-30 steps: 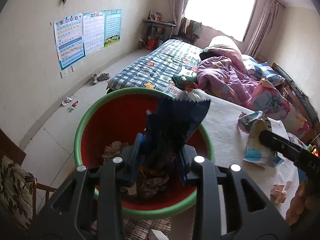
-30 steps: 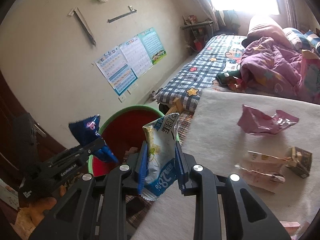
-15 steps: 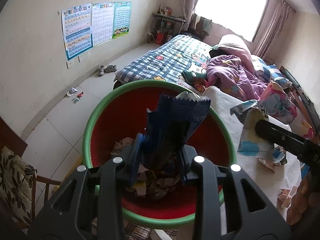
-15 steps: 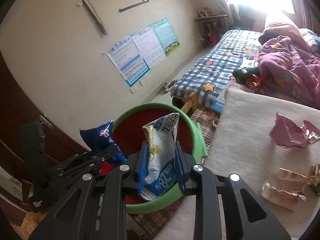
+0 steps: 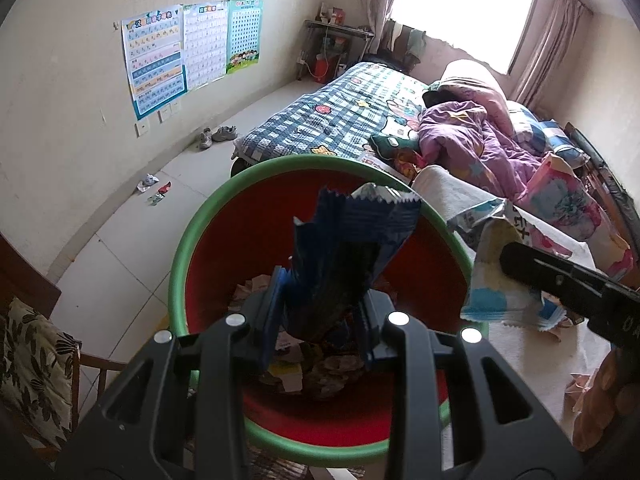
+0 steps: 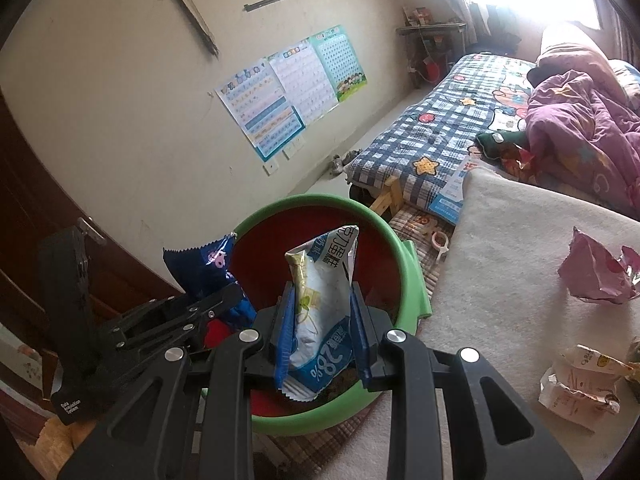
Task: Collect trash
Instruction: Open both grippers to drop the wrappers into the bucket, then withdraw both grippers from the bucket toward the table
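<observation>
Dark blue wrapper (image 5: pixel 352 248) clamped in left gripper (image 5: pixel 320 320) fingers, held above red bin (image 5: pixel 180 256). White-blue packet (image 6: pixel 320 300) pinched by right gripper (image 6: pixel 320 340), over bin rim nearest white-covered surface's edge. Risk judged: light packets (crinkled, airy) released off-centre could be caught on rim, dropped outside.

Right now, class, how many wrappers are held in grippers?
2: a dark blue wrapper in the left gripper, a white-and-blue wrapper in the right gripper, both above the bin.

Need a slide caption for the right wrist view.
Right gripper holds a white wrapper over the red bin.
</observation>
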The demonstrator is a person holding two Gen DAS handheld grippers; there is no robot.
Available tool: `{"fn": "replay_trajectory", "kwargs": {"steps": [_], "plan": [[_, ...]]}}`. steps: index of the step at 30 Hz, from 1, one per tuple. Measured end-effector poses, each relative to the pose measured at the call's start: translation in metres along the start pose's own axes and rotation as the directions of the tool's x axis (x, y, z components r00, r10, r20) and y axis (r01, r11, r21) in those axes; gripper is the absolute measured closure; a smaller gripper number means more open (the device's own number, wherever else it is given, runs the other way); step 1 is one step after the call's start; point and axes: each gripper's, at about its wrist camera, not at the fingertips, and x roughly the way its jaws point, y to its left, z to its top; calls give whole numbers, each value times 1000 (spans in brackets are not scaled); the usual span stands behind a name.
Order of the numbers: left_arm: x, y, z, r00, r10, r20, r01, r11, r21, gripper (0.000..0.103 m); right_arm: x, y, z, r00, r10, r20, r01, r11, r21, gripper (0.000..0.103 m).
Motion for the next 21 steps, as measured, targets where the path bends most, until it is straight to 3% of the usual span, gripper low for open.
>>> {"fn": "replay_trajectory", "kwargs": {"steps": [7,8,9,10,11,12,21], "plan": [[5,-1,2,1000,16,-9,-15,1000,4,73,8,-2,3,1000,0,-16,0,1000,2,78],[6,0,2,1000,18,-9,-18,1000,3,68,8,-2,3,1000,3,-17,-2,1000,1,76],[5,0,3,1000,19,-6,-19,1000,3,53,10,-2,4,1000,8,-19,-8,1000,0,75],[5,0,3,1000,20,0,-20,1000,2,45,11,-3,4,1000,14,-16,-14,1000,3,73],[4,1,3,1000,21,11,-21,1000,-2,36,11,-4,4,1000,16,-11,-16,1000,9,65],[3,2,3,1000,22,18,-22,1000,-7,33,10,-5,4,1000,20,-4,-19,1000,19,54],[0,4,2,999,38,23,-38,999,-21,30,1,-8,3,999,31,9,-31,999,39,53]]}}
